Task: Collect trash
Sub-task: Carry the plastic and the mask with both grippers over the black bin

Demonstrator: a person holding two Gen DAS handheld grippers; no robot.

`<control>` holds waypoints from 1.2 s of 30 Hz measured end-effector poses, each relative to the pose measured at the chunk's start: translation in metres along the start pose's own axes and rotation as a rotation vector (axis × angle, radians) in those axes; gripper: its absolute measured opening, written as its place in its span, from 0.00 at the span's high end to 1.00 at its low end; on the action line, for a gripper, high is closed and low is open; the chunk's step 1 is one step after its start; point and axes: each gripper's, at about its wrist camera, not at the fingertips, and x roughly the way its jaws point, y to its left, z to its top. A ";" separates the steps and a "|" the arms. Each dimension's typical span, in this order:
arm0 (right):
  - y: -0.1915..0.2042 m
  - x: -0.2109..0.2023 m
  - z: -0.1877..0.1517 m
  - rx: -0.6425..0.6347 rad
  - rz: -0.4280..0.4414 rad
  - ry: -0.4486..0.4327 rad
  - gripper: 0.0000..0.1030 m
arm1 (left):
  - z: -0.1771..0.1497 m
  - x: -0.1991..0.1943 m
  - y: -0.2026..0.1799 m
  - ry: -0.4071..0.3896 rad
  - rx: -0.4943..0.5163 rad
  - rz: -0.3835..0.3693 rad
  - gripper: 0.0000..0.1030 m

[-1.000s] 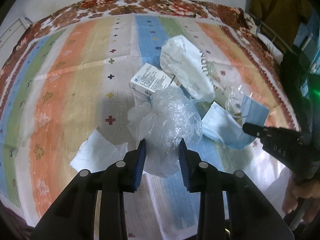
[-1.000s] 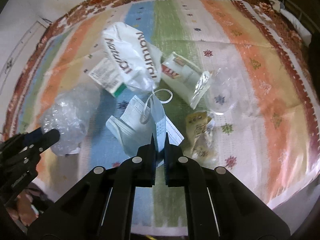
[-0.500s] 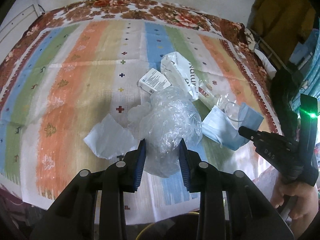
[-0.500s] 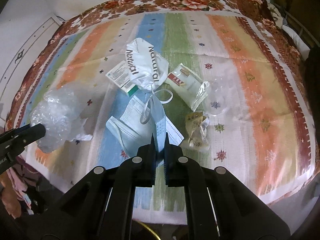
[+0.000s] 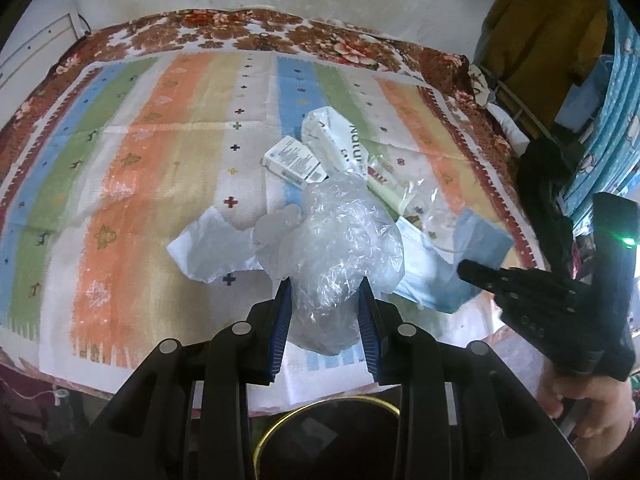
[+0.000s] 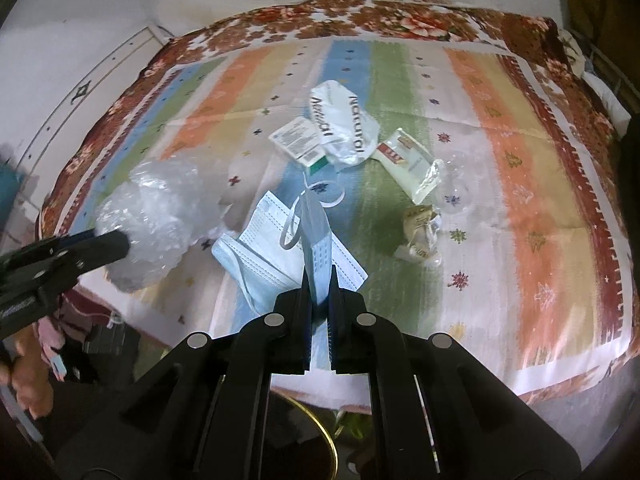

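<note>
My left gripper [image 5: 325,288] is shut on a crumpled clear plastic bag [image 5: 340,248] and holds it above the near edge of the striped cloth [image 5: 152,152]. It also shows in the right wrist view [image 6: 148,224]. My right gripper [image 6: 320,280] is shut on a blue face mask [image 6: 314,236], lifted off the cloth; a second mask [image 6: 260,256] lies below it. A dark bin with a gold rim [image 5: 332,404] sits below the grippers, also in the right wrist view [image 6: 332,444].
On the cloth lie a white "Natural" pouch [image 6: 344,128], a small printed box [image 6: 298,140], a cream sachet [image 6: 412,164], a clear plastic cup [image 6: 456,192], a crumpled wrapper [image 6: 418,232] and a white tissue [image 5: 212,244]. Hanging clothes [image 5: 552,40] stand at right.
Both grippers have pulled back and up from the cloth with their loads. The bin with the gold rim has come into view below them.
</note>
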 end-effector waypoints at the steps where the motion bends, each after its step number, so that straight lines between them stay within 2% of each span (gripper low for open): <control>1: 0.002 -0.002 -0.002 -0.005 0.001 -0.002 0.95 | -0.003 -0.001 0.002 0.002 -0.002 0.003 0.70; 5: 0.009 -0.012 -0.012 -0.022 0.006 -0.015 0.95 | -0.009 -0.010 0.007 -0.008 -0.018 -0.007 0.70; 9: 0.015 -0.022 -0.022 -0.039 0.018 -0.026 0.95 | -0.020 -0.026 0.008 -0.042 -0.040 -0.050 0.70; 26: 0.022 -0.052 -0.072 -0.061 0.042 -0.050 0.95 | -0.068 -0.057 -0.007 -0.092 0.020 -0.110 0.70; 36: 0.024 -0.067 -0.100 -0.074 0.059 -0.066 0.95 | -0.096 -0.072 -0.005 -0.115 0.019 -0.165 0.70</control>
